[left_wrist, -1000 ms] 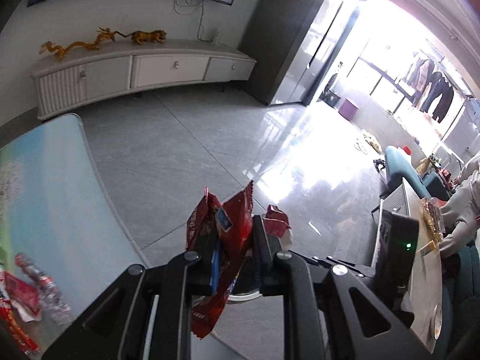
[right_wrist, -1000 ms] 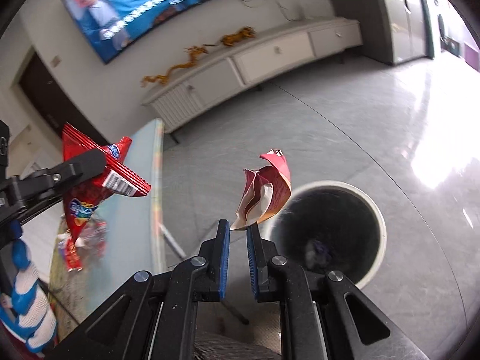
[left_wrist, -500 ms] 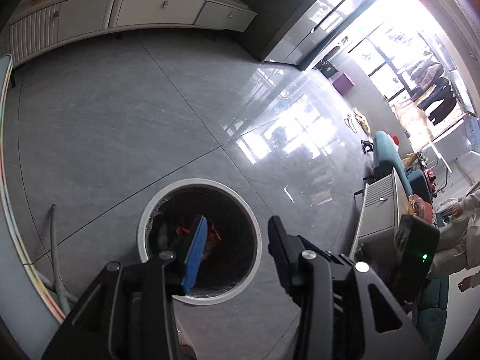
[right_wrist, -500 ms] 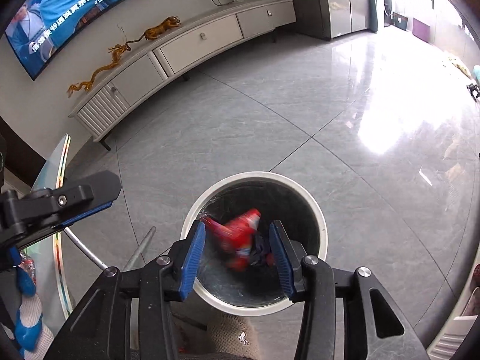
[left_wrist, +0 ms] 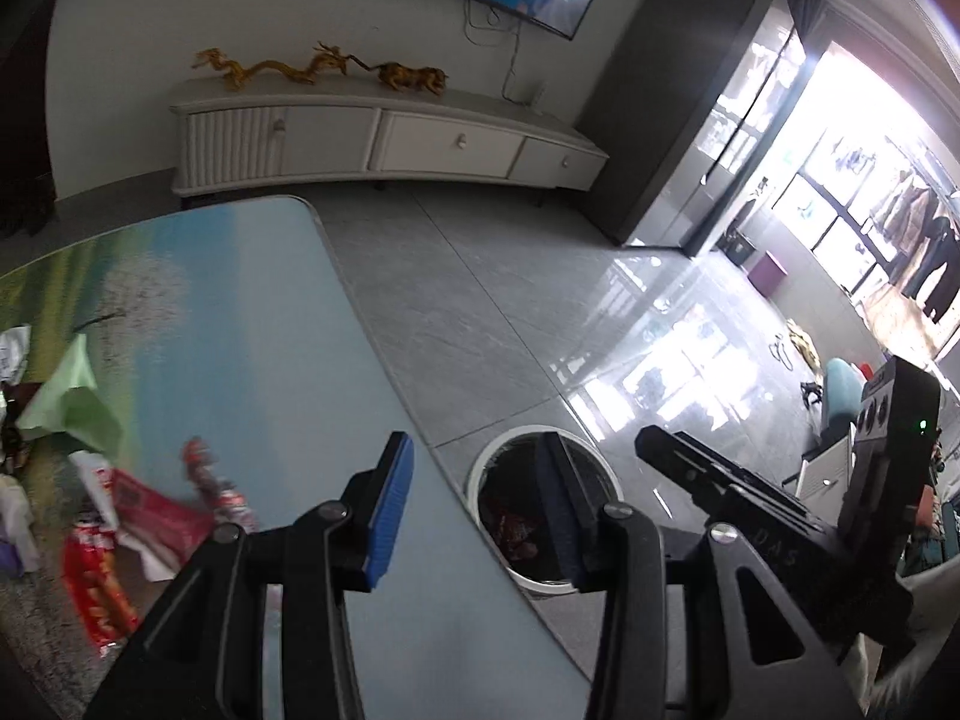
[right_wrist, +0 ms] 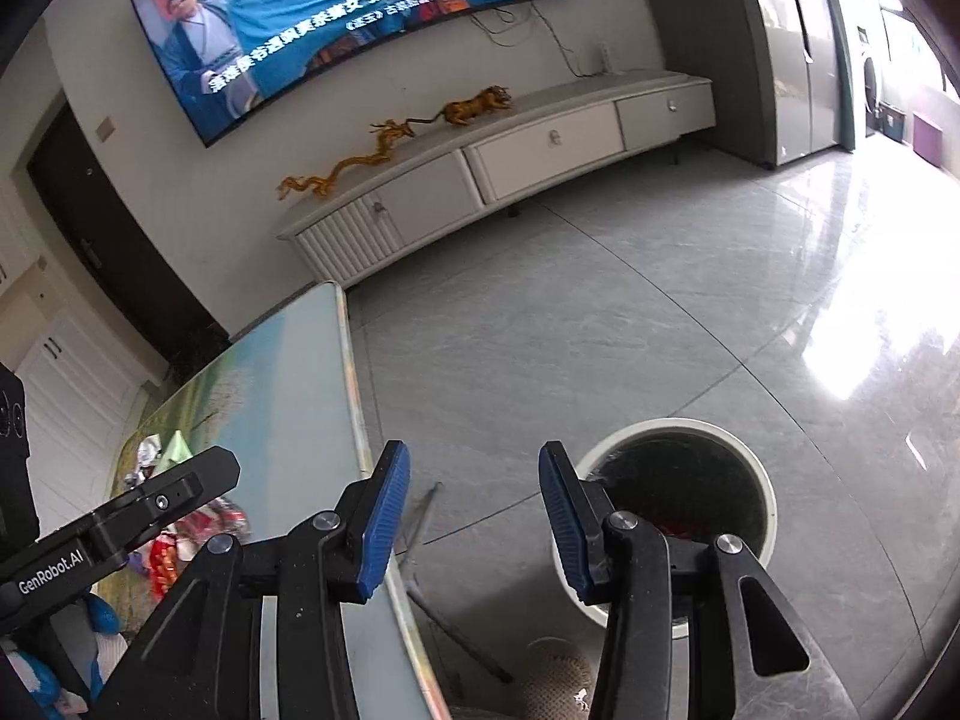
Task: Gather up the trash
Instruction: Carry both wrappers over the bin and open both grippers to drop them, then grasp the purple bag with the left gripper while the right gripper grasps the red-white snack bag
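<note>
A white round trash bin (right_wrist: 750, 462) stands on the floor beside the table, with red wrappers (left_wrist: 510, 531) inside; its rim shows in the left wrist view (left_wrist: 480, 480). My left gripper (left_wrist: 474, 510) is open and empty over the table's edge. My right gripper (right_wrist: 474, 519) is open and empty, just left of the bin. On the table (left_wrist: 252, 348) lie red snack wrappers (left_wrist: 150, 516), a crushed plastic bottle (left_wrist: 213, 480) and a green paper (left_wrist: 72, 408). The wrappers also show in the right wrist view (right_wrist: 174, 546).
A white TV cabinet (right_wrist: 510, 168) with gold figurines stands along the far wall under a TV (right_wrist: 360, 24). Grey tiled floor (right_wrist: 630, 330) spreads to the right. A metal table leg (right_wrist: 444, 606) runs near the bin. Furniture (left_wrist: 840, 384) stands at far right.
Both grippers held red wrappers a second ago, opened over the bin and dropped them in. Both have since tilted up and swung left toward the table.
</note>
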